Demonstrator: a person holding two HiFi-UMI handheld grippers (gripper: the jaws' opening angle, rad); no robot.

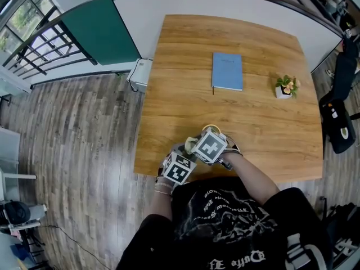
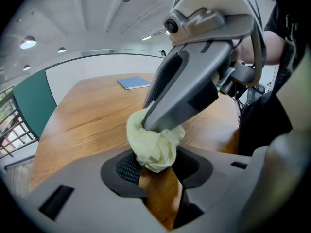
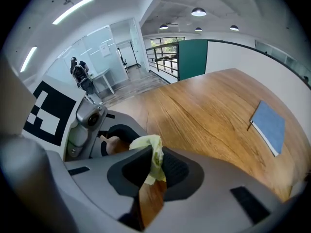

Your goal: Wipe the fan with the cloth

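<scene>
A pale yellow cloth [image 2: 153,144] is bunched between my two grippers, low over the front edge of the wooden table [image 1: 253,134]. In the right gripper view, my right gripper [image 3: 151,171] is shut on a fold of the cloth [image 3: 153,149]. The left gripper view shows the right gripper [image 2: 148,123] reaching in from the upper right, pinching the wad. My left gripper [image 2: 155,171] has the wad wedged between its pads at the tips. From the head view both grippers [image 1: 188,148] sit close together, the cloth [image 1: 198,133] just beyond them. No fan shows in any view.
A blue notebook [image 1: 227,71] lies at mid table. A small potted flower [image 1: 286,86] stands at the right. A white box [image 1: 139,75] stands on the floor by the table's left edge. A dark bag [image 1: 337,122] sits off the right side.
</scene>
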